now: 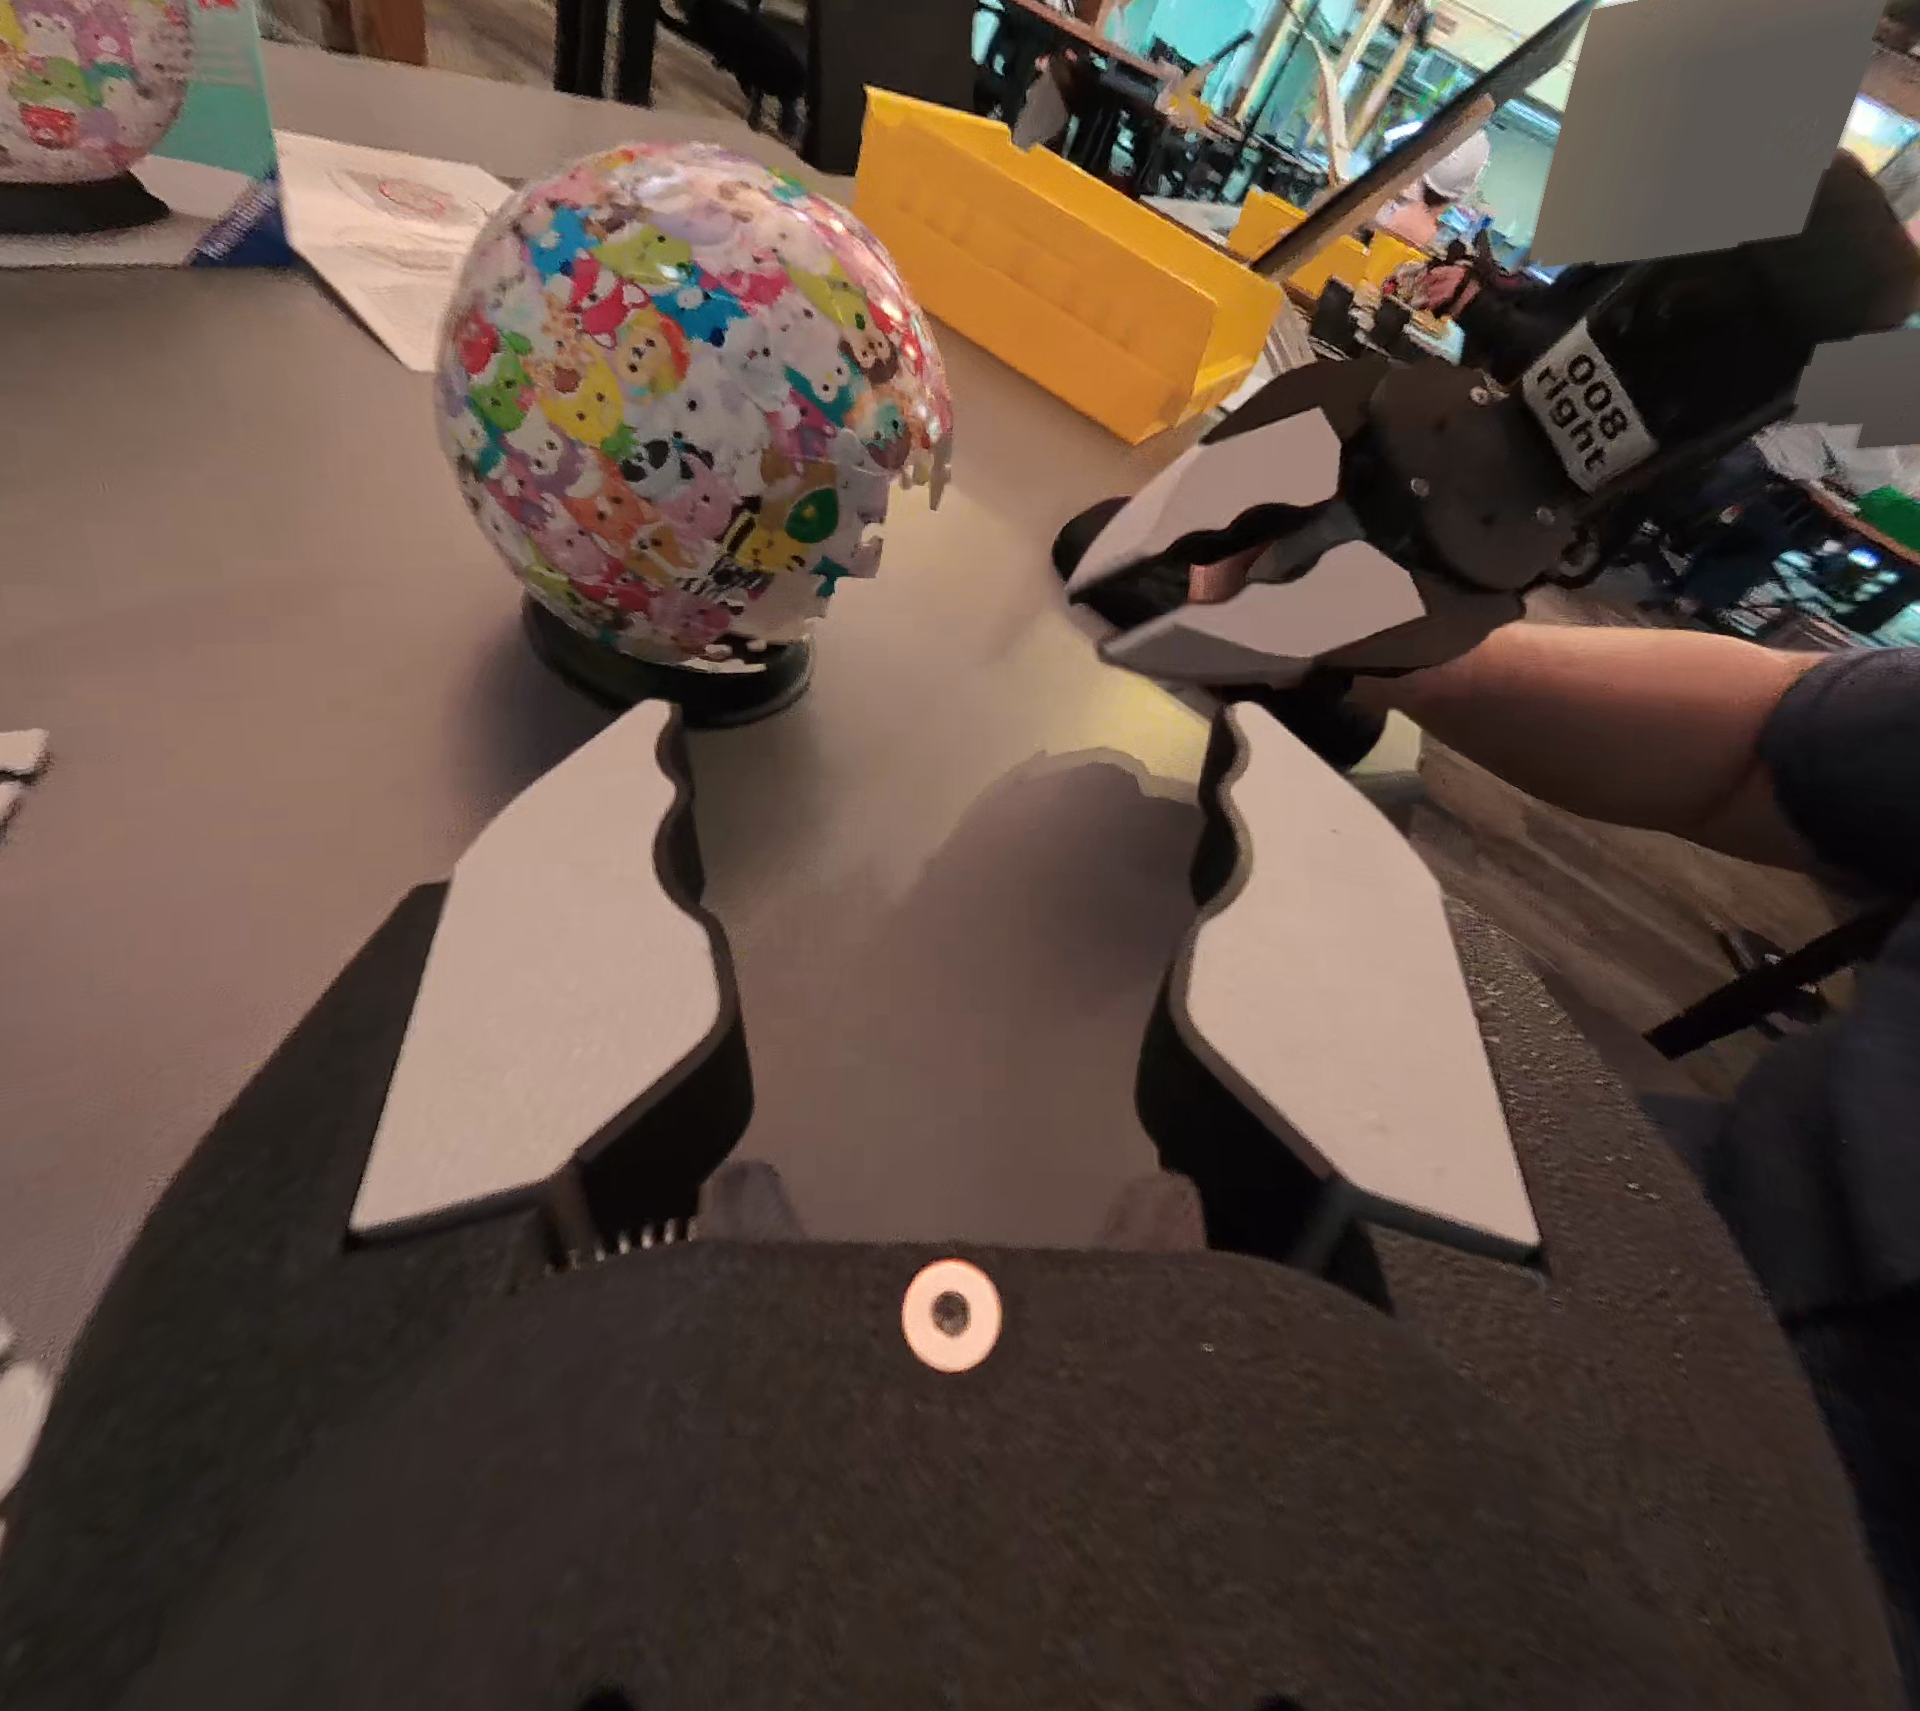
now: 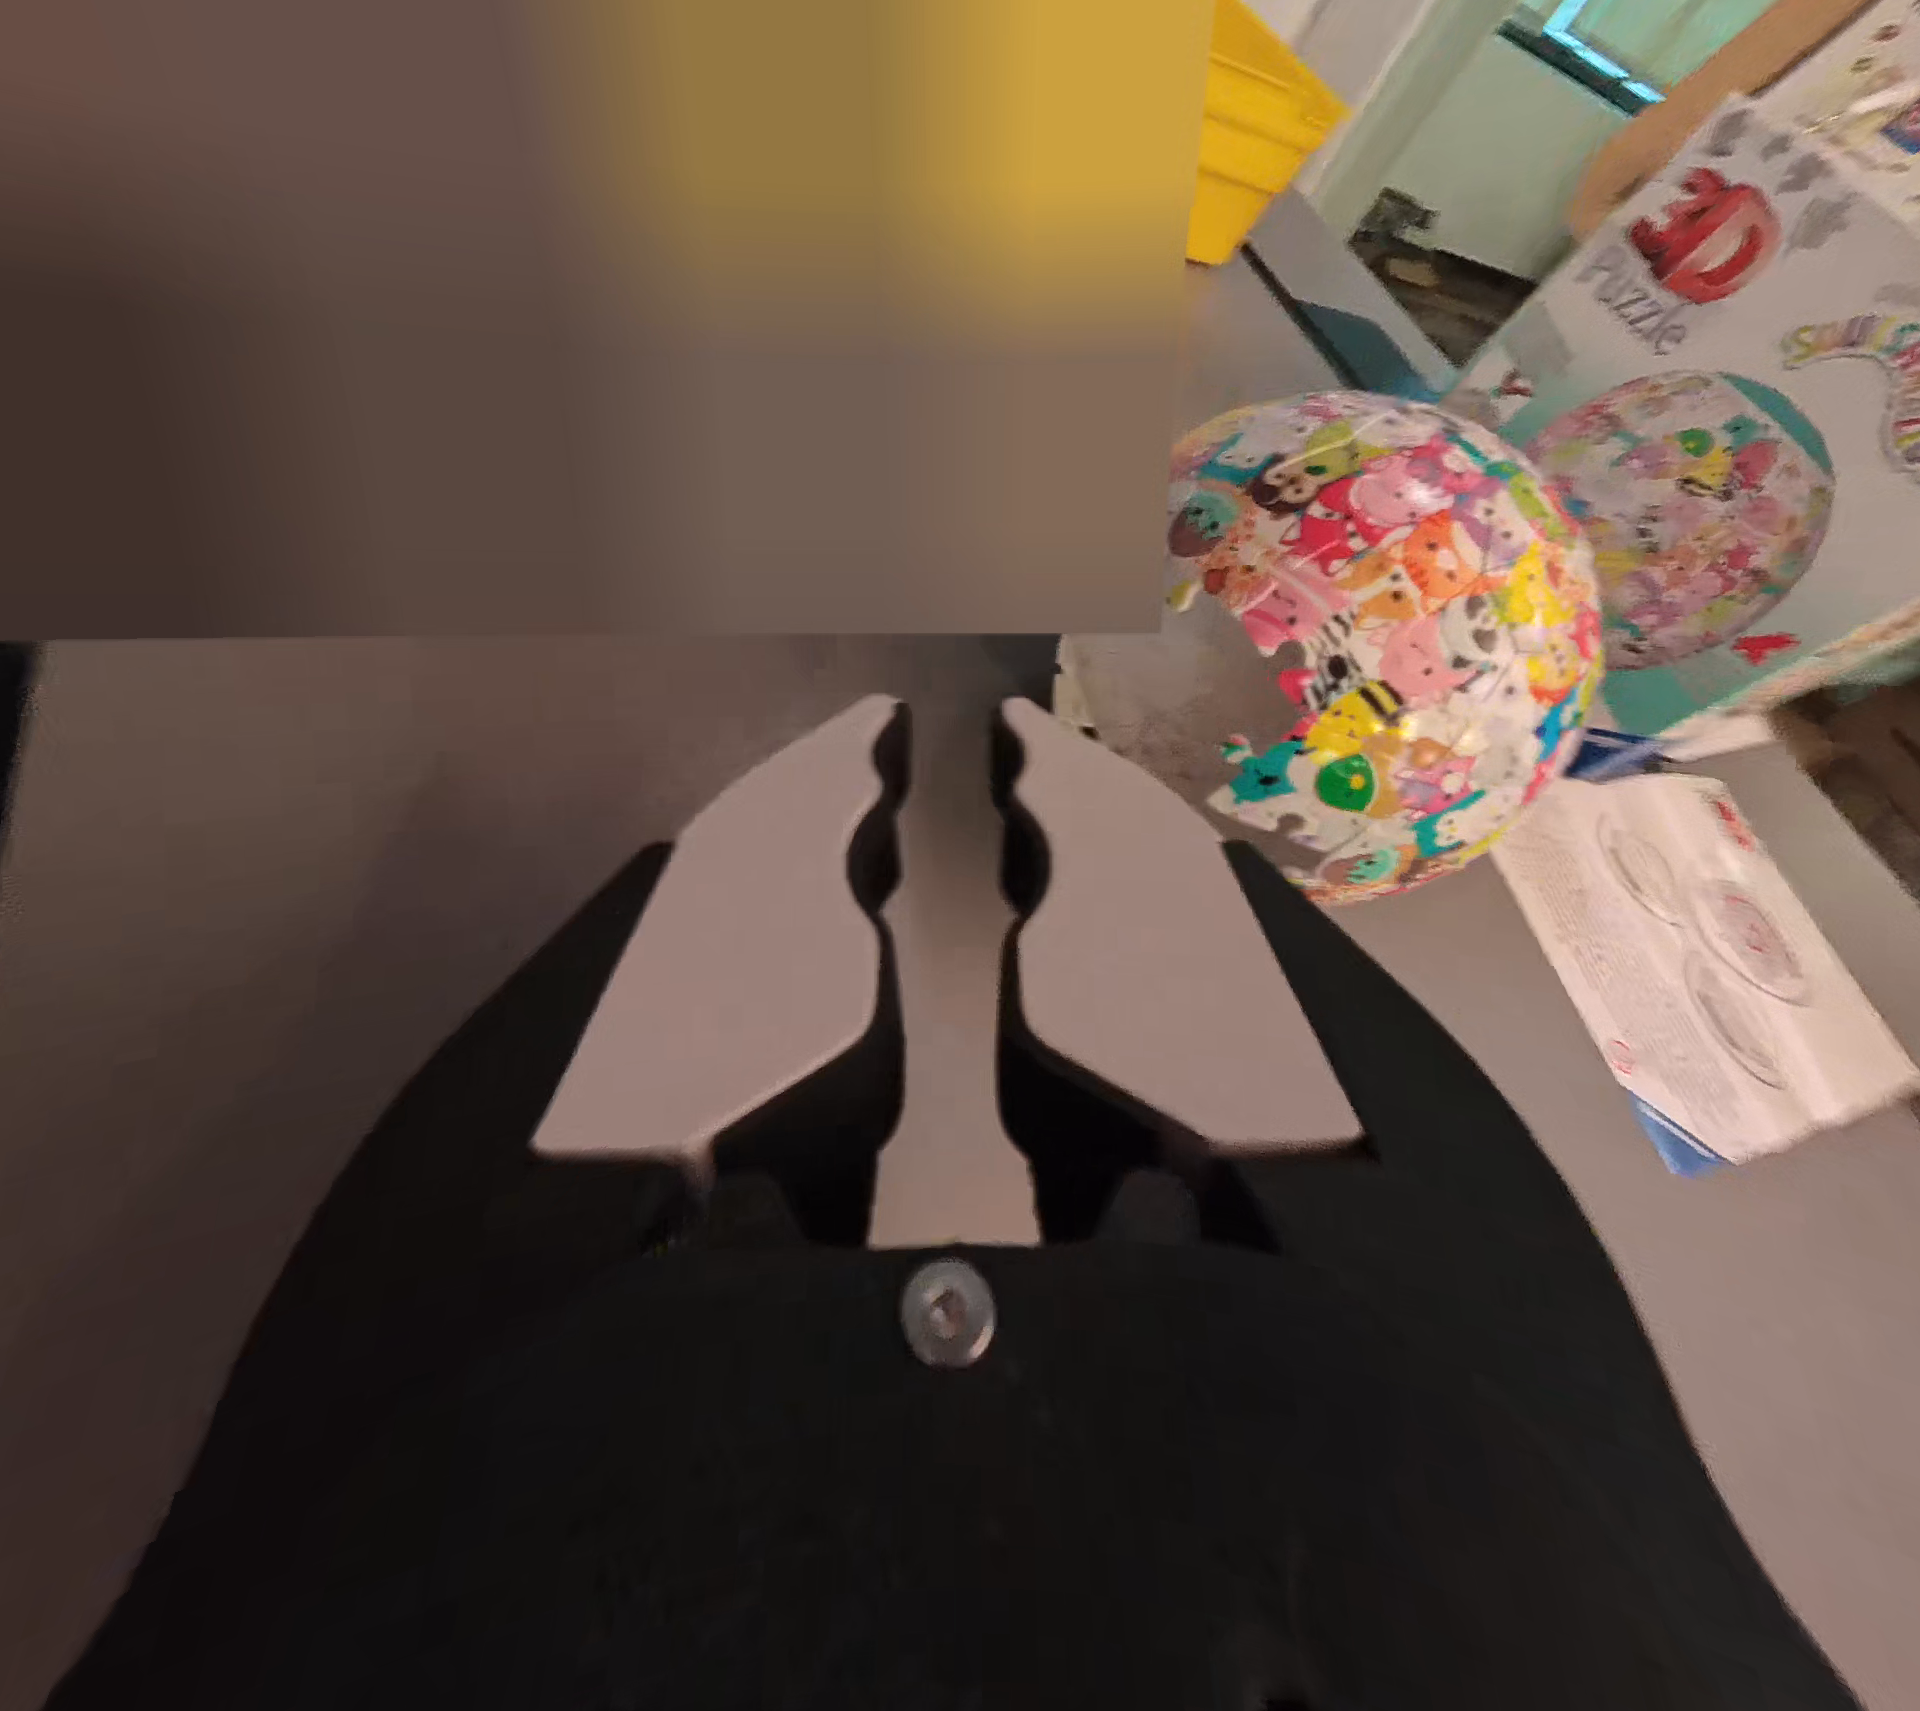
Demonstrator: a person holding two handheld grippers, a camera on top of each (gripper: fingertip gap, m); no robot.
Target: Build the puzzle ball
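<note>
The colourful puzzle ball stands on a black ring stand on the grey table. Its right side ends in a jagged, unfinished edge. My left gripper is open and empty, just in front of the stand and slightly to its right. My right gripper hovers low to the right of the ball, facing the jagged edge. In the right wrist view, my right gripper has only a narrow gap between its fingers and holds nothing. There the ball sits to its right with the open side showing.
A yellow bin lies behind the ball. The puzzle box and an instruction sheet sit at the back left. Loose grey pieces lie at the left edge. The table edge runs along the right under a forearm. The tips of one gripper are about 8 cm away from the tips of the other.
</note>
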